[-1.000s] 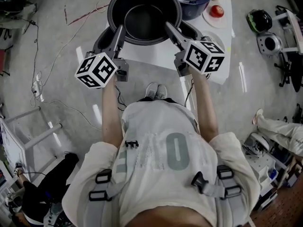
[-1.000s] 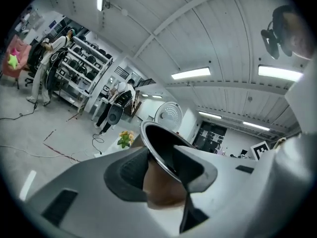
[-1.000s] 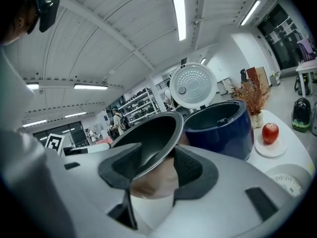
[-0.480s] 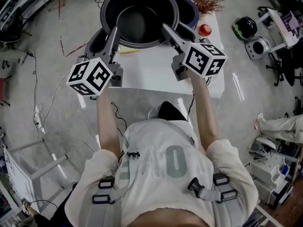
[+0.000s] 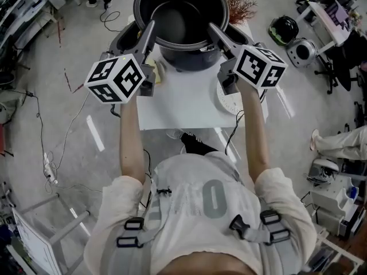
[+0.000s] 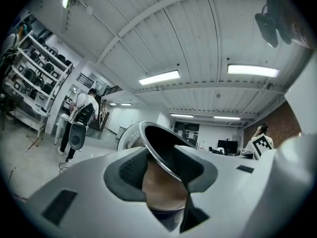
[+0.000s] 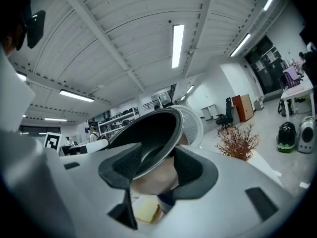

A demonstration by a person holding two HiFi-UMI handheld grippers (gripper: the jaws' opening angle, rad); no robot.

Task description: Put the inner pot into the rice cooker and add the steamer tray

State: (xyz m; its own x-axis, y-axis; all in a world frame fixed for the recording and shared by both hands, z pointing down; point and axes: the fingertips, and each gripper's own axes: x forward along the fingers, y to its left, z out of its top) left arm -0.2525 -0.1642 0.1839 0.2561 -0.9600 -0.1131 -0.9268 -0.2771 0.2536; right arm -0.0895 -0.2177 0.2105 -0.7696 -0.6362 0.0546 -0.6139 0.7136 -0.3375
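The dark inner pot [image 5: 180, 22] hangs in the air above the white table [image 5: 183, 105], tilted slightly, with its open mouth facing me. My left gripper [image 5: 150, 32] is shut on the left side of its rim and my right gripper [image 5: 213, 33] on the right side. In the left gripper view, the shiny rim [image 6: 161, 150] runs between the dark pads [image 6: 130, 170]. The right gripper view likewise has the pot wall [image 7: 148, 133] clamped between the pads [image 7: 125, 166]. A white round perforated tray [image 5: 228, 101] lies on the table below my right hand. The rice cooker is hidden.
A yellow sponge [image 5: 159, 69] lies on the table under the pot. A dried plant [image 5: 238, 7] stands at the far right. Cables [image 5: 69, 125], shelves and machines [image 5: 301, 50] surround the table on the floor. A person [image 6: 79, 120] stands far off.
Both grippers have risen with the pot, which now sits higher and closer to my head. The dark blue cooker and the red fruit behind it have dropped out of sight.
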